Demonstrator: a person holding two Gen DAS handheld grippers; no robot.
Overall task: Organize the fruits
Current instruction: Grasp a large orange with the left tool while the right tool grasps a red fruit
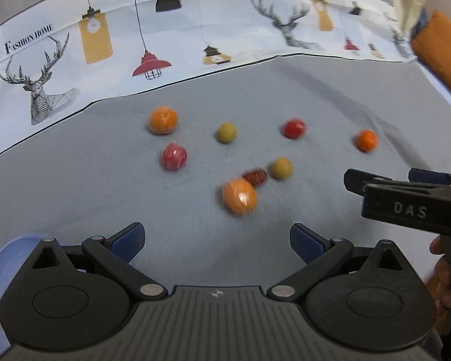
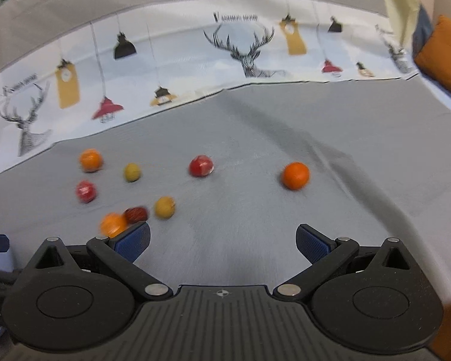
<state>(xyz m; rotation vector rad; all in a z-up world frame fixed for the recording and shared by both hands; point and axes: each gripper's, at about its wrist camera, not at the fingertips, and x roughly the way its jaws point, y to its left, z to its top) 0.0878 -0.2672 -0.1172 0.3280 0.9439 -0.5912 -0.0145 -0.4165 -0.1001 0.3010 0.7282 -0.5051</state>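
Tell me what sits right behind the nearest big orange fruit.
A dark red oblong fruit lies just behind the big orange fruit, partly covered by it; blur hides whether they touch.

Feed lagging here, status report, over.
Left gripper open, empty. Right gripper open, empty. Eight small round fruits scattered loose on grey cloth. Nothing blocking.

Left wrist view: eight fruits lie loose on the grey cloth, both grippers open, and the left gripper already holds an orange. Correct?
Not quite. The left gripper holds nothing: the left wrist view shows its jaws open around bare grey cloth, the nearest orange lying ahead. The rest stands.
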